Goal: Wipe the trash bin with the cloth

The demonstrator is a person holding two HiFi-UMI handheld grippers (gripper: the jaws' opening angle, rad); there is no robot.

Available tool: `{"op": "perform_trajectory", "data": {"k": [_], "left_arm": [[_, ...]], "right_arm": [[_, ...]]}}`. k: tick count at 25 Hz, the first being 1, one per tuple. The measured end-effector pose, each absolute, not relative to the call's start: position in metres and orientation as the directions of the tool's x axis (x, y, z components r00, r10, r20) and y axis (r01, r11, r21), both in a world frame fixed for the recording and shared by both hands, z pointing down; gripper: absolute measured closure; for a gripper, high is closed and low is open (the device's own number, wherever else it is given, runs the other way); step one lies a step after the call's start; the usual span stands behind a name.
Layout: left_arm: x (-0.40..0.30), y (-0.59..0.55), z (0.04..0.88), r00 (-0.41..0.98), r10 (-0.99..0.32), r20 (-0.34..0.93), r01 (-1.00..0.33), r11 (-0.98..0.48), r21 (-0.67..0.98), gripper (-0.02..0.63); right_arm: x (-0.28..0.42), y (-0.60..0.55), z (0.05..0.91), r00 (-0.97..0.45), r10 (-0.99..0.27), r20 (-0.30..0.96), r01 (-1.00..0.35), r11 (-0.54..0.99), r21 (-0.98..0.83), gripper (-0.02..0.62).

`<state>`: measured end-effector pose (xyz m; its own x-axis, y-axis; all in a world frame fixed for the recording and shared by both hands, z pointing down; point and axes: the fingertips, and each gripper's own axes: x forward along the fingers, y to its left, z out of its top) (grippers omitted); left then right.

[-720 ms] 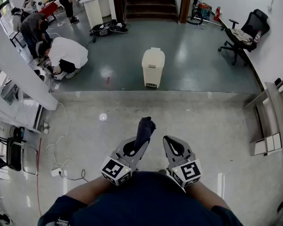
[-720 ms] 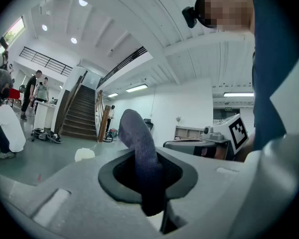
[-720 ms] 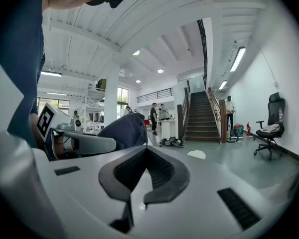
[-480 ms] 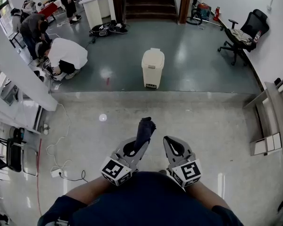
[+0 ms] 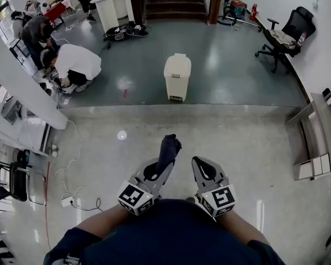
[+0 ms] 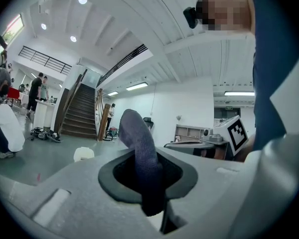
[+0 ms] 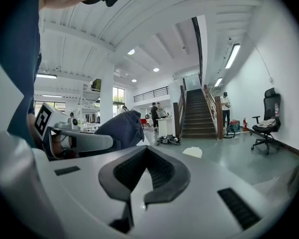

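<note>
I see the cream pedal trash bin (image 5: pixel 177 76) standing on the grey-green floor (image 5: pixel 237 65), well apart from both grippers, my right gripper (image 5: pixel 205 170) with jaws together on nothing and my left gripper (image 5: pixel 156 173) clamped on the dark cloth (image 5: pixel 168 149) that sticks up from it.

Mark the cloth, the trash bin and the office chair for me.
cloth (image 5: pixel 169 148), head view, on its dark bunched upper end.
trash bin (image 5: pixel 177 79), head view, on its front wall below the lid.
office chair (image 5: pixel 302 20), head view, on its black backrest.
</note>
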<state>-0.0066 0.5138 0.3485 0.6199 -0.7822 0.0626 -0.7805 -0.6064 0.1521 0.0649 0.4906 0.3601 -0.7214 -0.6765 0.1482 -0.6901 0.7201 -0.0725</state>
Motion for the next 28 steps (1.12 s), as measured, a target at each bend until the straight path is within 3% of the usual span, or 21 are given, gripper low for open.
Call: {"op": "perform_trajectory", "data": {"k": [7,15,28], "left_arm": [[0.021,0.496,0.356,0.581,-0.81,0.08,-0.81,-0.566,0.149,0.557],[0.022,0.462,0.371,0.532,-0.842,0.091,-0.841,-0.514,0.169,0.557],[-0.057,0.242,0.373,0.626,-0.779,0.031,-0.77,-0.611,0.185,0.557]], "right_arm": [[0.095,0.47,0.364,-0.738,-0.665,0.115,-0.675,0.731,-0.1,0.591],[0.102,0.436,0.388,-0.761,-0.628,0.162,-0.646,0.755,-0.111,0.591],[0.028,0.234,0.379,-0.656,-0.73,0.192,-0.75,0.66,-0.048,0.591]]}}
